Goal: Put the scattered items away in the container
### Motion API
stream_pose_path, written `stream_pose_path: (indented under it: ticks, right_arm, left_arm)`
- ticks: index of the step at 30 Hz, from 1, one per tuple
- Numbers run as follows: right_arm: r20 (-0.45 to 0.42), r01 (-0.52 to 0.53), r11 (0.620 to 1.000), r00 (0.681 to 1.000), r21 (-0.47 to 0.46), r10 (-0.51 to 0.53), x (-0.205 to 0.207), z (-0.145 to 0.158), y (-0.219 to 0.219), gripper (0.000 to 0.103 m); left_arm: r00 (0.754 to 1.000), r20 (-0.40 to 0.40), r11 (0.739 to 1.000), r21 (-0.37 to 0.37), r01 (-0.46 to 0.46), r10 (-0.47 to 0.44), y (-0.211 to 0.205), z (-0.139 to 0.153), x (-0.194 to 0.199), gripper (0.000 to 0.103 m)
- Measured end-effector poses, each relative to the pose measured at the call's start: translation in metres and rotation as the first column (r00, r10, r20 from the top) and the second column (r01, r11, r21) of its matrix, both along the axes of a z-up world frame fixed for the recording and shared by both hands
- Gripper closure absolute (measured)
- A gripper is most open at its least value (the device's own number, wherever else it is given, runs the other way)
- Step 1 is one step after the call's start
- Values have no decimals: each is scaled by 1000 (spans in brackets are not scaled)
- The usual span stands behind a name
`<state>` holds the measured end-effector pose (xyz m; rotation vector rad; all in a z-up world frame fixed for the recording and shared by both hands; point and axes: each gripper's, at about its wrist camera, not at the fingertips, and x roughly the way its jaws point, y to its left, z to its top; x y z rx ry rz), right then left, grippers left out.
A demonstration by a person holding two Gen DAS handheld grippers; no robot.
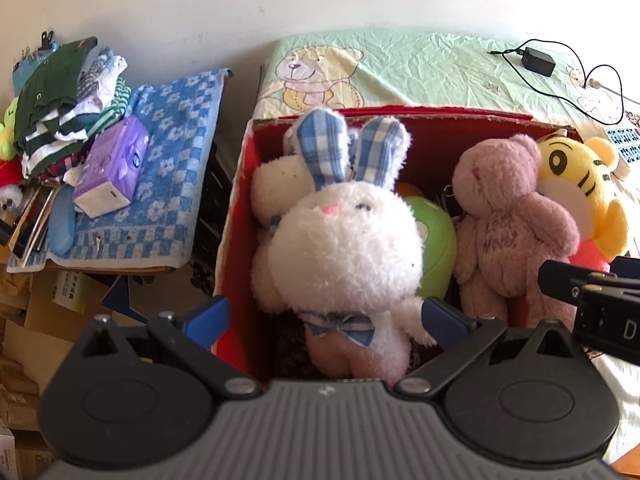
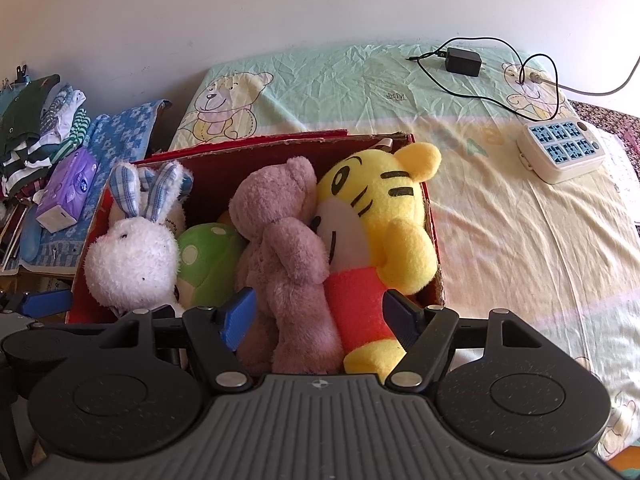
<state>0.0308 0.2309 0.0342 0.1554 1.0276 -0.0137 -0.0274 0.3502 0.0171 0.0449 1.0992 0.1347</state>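
As left wrist shows, left gripper (image 1: 325,316) fingers wide astride white rabbit (image 1: 344,256) in red box (image 1: 236,208) (toys packed upright to fit). Right wrist: right gripper (image 2: 318,318) wide, gripping nothing, over pink bear (image 2: 280,248) and tiger (image 2: 380,220).

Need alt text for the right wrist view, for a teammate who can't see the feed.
A red box on a bed holds a white rabbit, a green toy, a pink bear and a yellow tiger. The right gripper hovers open over the bear and tiger, gripping nothing. A power strip and charger lie on the sheet.
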Motion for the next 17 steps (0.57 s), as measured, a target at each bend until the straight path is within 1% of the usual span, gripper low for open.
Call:
stream_pose_path:
  ticks: [4,10,17]
  right_arm:
    - [-8,-1,1000,1000,2,1,0,-3,0,34]
    - [-2,2,1000,1000,4,-2,-1,-2,1,35]
    - [7,13,1000,1000,7,-13,-4,1,1,34]
  left_arm:
    - [1000,-8,1000,0,1,-1,0,-3,1,2]
    - [1000,7,1000,-2,7,-7,-1,-2,-1,2]
    - [1000,-2,1000,-22,14,-14,1,0,-5,2]
